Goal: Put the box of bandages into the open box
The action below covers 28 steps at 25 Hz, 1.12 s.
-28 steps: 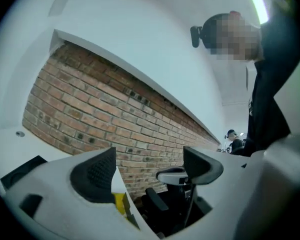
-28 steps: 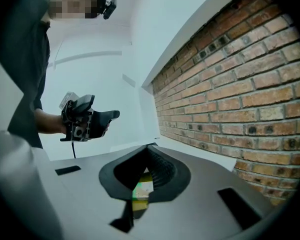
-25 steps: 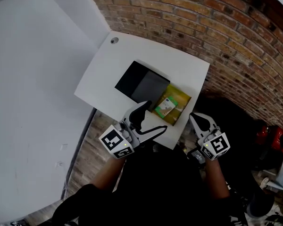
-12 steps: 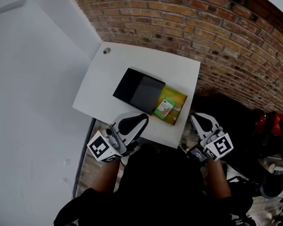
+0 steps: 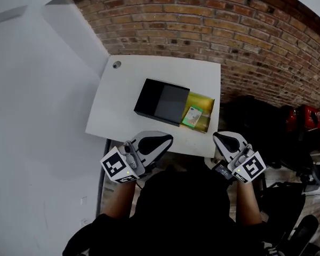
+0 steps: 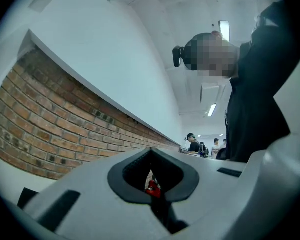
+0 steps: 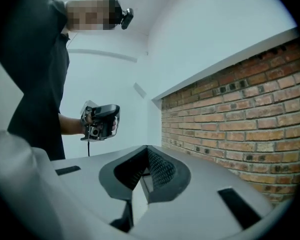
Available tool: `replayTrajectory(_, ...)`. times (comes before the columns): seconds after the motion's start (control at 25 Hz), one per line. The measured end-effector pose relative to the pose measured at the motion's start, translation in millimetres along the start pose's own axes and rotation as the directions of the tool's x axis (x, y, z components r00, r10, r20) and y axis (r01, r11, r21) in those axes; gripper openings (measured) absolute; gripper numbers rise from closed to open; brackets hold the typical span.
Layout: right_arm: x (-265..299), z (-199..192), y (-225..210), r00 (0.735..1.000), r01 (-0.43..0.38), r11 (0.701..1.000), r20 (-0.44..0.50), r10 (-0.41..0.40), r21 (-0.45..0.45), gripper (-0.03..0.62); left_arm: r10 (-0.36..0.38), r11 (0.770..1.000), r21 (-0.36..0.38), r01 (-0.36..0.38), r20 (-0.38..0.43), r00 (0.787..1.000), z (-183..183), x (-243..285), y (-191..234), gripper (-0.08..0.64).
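— is that flat black rectangular box (image 5: 162, 101) on the white square table (image 5: 122, 95) one colour all over?
— no, its right half looks dark grey. the open cardboard box (image 5: 207, 103) is mustard yellow, the small box of bandages (image 5: 192, 117) green with a white patch.
— and behind?
— red-brown brick wall (image 5: 229, 20), pale mortar lines in staggered rows.

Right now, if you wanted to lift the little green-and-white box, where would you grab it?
Probably from straight above, jaws across the two long edges of the bandage box. It lies flat inside the yellow open box, whose walls block its sides, and the black box sits close beside that.
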State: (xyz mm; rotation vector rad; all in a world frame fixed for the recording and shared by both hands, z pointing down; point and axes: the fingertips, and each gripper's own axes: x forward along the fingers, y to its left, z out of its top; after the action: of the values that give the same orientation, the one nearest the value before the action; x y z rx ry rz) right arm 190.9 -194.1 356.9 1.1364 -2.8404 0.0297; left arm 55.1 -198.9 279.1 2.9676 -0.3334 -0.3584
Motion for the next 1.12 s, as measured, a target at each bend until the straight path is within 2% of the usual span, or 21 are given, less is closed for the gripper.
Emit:
replayTrajectory(0.4, -11, 22, 83, 0.995, 0.066, 0.996, 0.073, -0.07, 0.058, 0.005, -0.111, 0.994, -0.008, 0.111, -0.015, 0.994, 2, -57, -29, 0.014)
replayTrajectory(0.52, -19, 19, 103, 0.993, 0.085, 0.994, 0.076, -0.091, 0.073, 0.005, -0.146, 0.989, -0.007, 0.146, -0.018, 0.989, -6, -64, -41, 0.014)
replayTrajectory(0.64, -30, 15, 121, 0.992, 0.105, 0.991, 0.061, -0.11, 0.079, 0.005, -0.17, 0.985, -0.04, 0.168, -0.036, 0.985, -19, -67, -52, 0.014)
replayTrajectory(0.96, -60, 15, 156, 0.995, 0.084, 0.994, 0.055, -0.088, 0.076, 0.005, -0.182, 0.98, -0.099, 0.172, -0.102, 0.978, -51, -68, -93, 0.014)
replayTrajectory(1.12, -83, 15, 178, 0.996, 0.061, 0.995, 0.053, -0.065, 0.075, 0.005, -0.176, 0.978, -0.135, 0.159, -0.127, 0.976, -68, -69, -129, 0.014)
